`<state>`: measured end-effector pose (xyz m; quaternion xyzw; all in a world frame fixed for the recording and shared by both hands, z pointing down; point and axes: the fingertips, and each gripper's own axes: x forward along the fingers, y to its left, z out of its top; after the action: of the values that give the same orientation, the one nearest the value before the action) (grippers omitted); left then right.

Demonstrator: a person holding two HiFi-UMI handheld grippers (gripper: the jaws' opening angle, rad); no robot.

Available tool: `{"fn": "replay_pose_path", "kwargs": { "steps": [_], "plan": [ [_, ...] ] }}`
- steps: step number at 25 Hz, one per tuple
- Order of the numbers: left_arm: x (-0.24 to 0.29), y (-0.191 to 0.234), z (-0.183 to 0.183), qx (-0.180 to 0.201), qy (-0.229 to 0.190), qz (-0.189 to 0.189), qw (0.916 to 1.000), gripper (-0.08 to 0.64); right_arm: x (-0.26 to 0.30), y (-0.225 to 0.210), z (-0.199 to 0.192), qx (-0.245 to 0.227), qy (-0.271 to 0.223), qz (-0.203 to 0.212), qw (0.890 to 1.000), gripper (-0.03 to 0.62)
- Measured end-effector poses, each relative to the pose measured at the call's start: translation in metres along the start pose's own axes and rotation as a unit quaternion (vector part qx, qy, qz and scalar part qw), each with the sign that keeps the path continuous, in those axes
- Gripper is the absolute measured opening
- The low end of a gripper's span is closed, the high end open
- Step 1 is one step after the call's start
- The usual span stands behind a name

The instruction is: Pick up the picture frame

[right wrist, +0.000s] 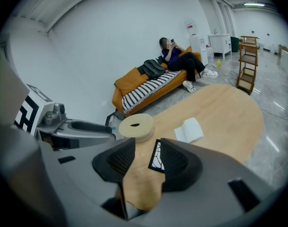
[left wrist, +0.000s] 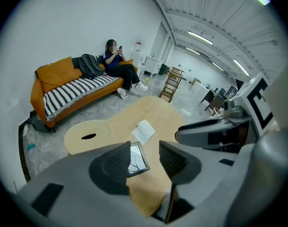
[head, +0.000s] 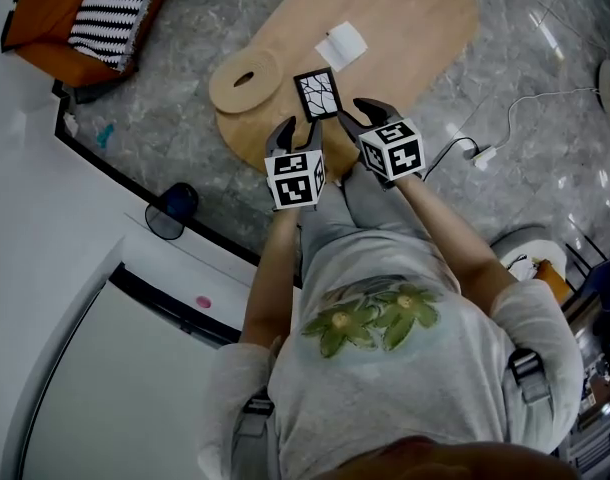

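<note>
Step in hand, judged: approach, no grasp yet.
- Small black-rimmed square picture frame w/ branching-line print lay flat on light wooden oval table, just ahead of both tools, untouched.
- Your left gripper: jaws wide apart, empty.
- Your right gripper: jaws apart, empty.
- Next, prob.: get pads astride a frame edge, then close.

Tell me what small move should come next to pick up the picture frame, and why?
Probably lower both toward the picture frame: it lies flat on the table, and the open left gripper and right gripper hover apart from it.
</note>
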<state>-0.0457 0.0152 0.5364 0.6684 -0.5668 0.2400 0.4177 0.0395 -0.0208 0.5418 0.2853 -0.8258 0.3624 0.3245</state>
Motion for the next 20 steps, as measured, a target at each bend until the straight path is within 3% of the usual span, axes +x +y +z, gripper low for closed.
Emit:
{"fn": "replay_pose_path", "kwargs": {
  "steps": [20],
  "plan": [
    [0.059, 0.028, -0.033, -0.016, 0.037, -0.002, 0.9992, 0.195, 0.057, -0.026, -0.027, 0.013, 0.037, 0.004, 0.999, 0.17]
  ]
}}
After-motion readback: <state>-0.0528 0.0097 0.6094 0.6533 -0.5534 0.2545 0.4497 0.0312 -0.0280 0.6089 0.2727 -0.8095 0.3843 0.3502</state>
